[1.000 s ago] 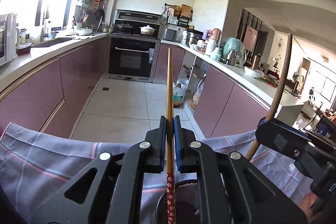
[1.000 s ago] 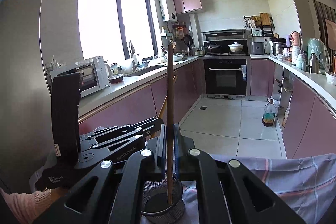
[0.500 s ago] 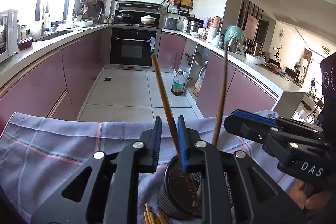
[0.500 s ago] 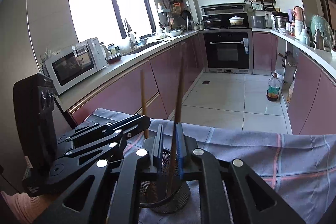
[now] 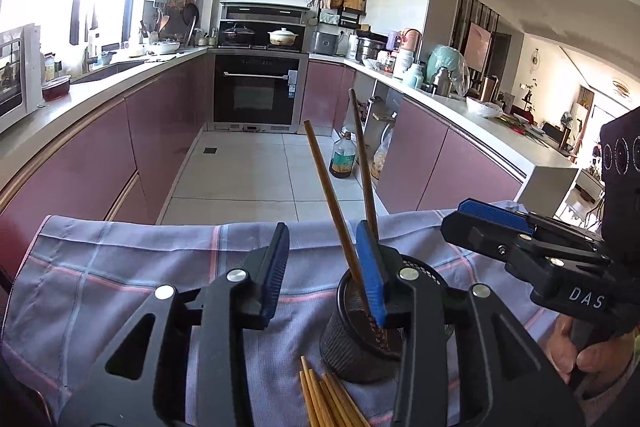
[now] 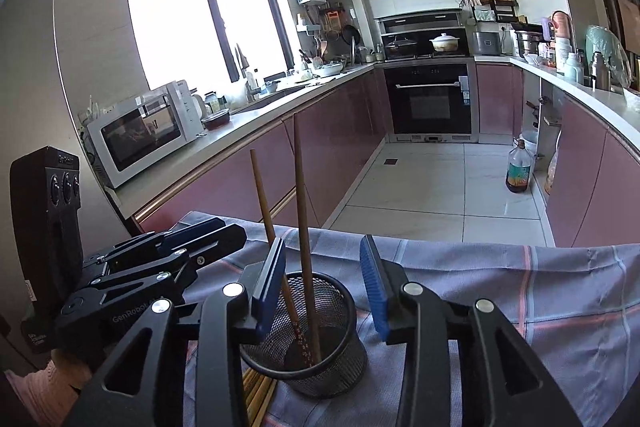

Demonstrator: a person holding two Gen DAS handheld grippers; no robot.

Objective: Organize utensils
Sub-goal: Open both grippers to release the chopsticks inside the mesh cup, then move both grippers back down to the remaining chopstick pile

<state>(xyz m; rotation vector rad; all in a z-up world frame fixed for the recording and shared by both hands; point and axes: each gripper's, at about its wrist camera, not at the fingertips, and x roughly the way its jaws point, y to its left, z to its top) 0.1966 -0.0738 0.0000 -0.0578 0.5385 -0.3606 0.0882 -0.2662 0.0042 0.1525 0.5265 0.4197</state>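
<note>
Two chopsticks stand in one black wire-mesh cup (image 6: 308,339) on my bench, which is draped with a lilac checked cloth (image 6: 520,307) ruled in pink and pale-blue lines. Chopstick one (image 6: 303,227) is a plain dark-brown wooden rod, nearly upright; chopstick two (image 6: 262,195) is paler wood with a red, flower-patterned lower end, and it leans away to the left. Both rest with their lower ends inside the cup, which is cylindrical with a smooth round rim.

My right hand-held gripper (image 6: 322,279) sits just behind the cup, which lies below and ahead of its two blue ribbed pads. Its jaws are opening; the dark rod rises between them, but neither pad presses on it.

My left hand-held gripper (image 5: 322,263) has its jaws opening too. Seen from it, the cup (image 5: 360,343) stands under its right finger and both sticks rise beside that finger; whether the patterned stick (image 5: 332,195) touches the blue pad I cannot tell. The gap between its pads shows only cloth.

One loose bundle of pale wooden chopsticks (image 5: 324,403), at least five and more that I cannot count, lies flat on the cloth beside the cup's base, just below that gripper's right finger. One bare hand (image 5: 576,351) grips the right tool's handle at the far right.
</note>
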